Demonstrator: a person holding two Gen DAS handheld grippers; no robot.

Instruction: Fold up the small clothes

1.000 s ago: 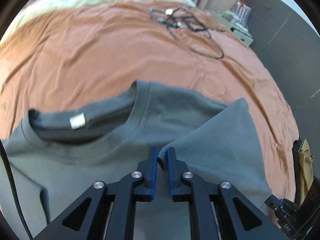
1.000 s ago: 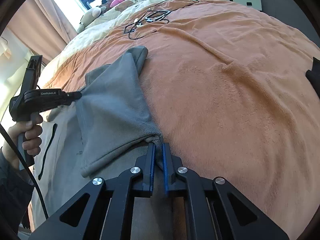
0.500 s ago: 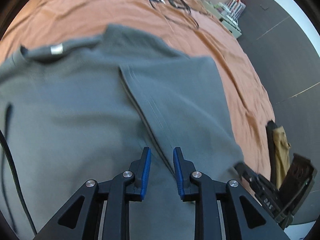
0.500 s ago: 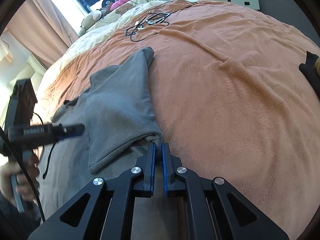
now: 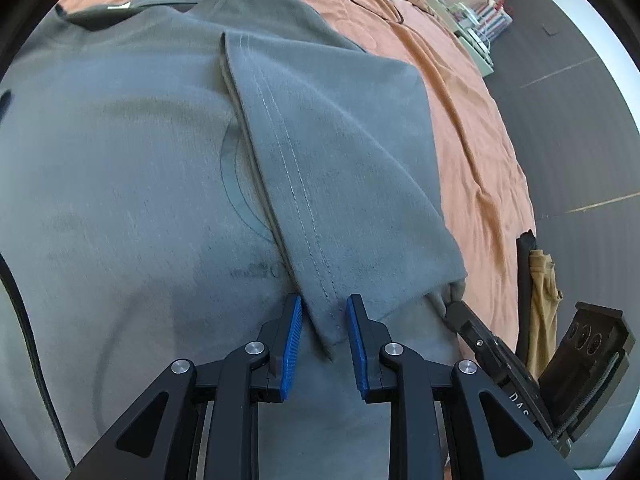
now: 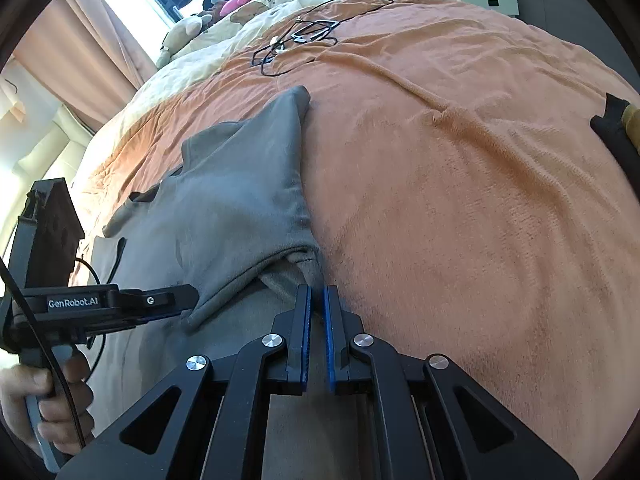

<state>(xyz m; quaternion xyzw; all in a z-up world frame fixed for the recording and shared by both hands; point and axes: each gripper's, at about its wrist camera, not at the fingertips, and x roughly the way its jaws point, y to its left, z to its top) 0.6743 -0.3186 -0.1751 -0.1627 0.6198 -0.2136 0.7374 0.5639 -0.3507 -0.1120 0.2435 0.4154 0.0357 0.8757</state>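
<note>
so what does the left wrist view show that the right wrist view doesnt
Only the left wrist view shows the stitched hem of the folded sleeve, lying between the open left claw, the white neck label and the faint chest print. Only the right wrist view shows the person's hand, the curtains and the soft toys. Both show the grey t-shirt, orange blanket and black cables.

We note both grippers share one build: matte black linkage arms, silver round screw heads at the pivots, ribbed blue pads. The left gripper (image 6: 188,300) carries white "GenRobot.AI" lettering and a thin black cable; the right gripper (image 6: 316,320) looks identical.
</note>
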